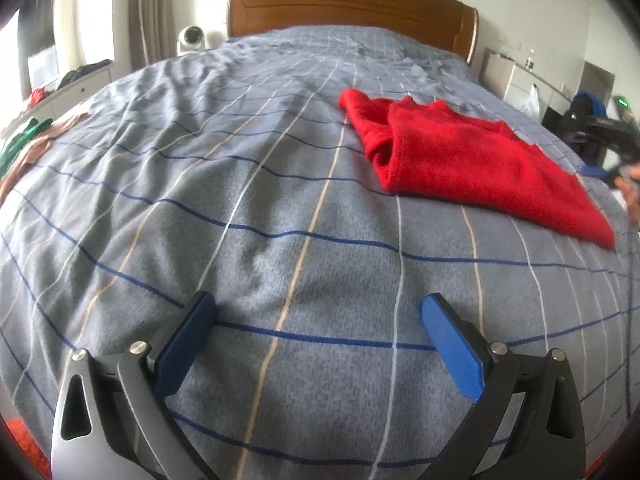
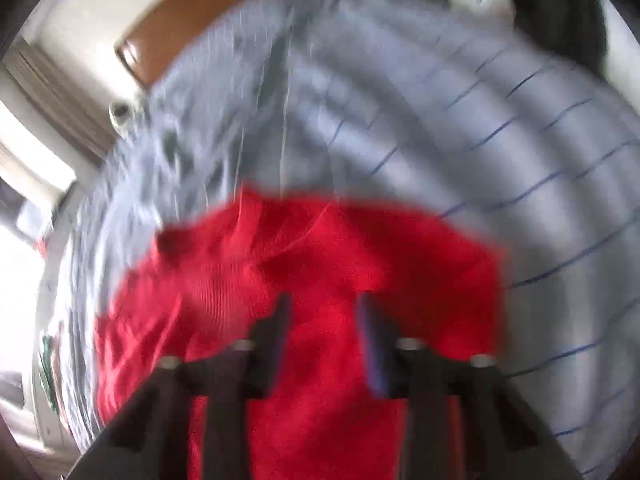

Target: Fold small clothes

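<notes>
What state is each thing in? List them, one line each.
red sweater: partly folded, lying on the bed, not held.
left claw: open, empty, over bare blanket.
right claw: open, above the sweater; view blurred, contact unclear.
grey checked blanket: spread over the bed, wrinkled.
clothes pile: unfolded, at the bed's left edge.

Red sweater; grey bedspread with blue, white, tan grid lines.

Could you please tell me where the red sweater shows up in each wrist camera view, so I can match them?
Left wrist: red sweater lies upper right on the plaid blanket.
Right wrist: it fills the lower centre, blurred, beyond the right gripper.
Shared landmark: wooden headboard.
</notes>
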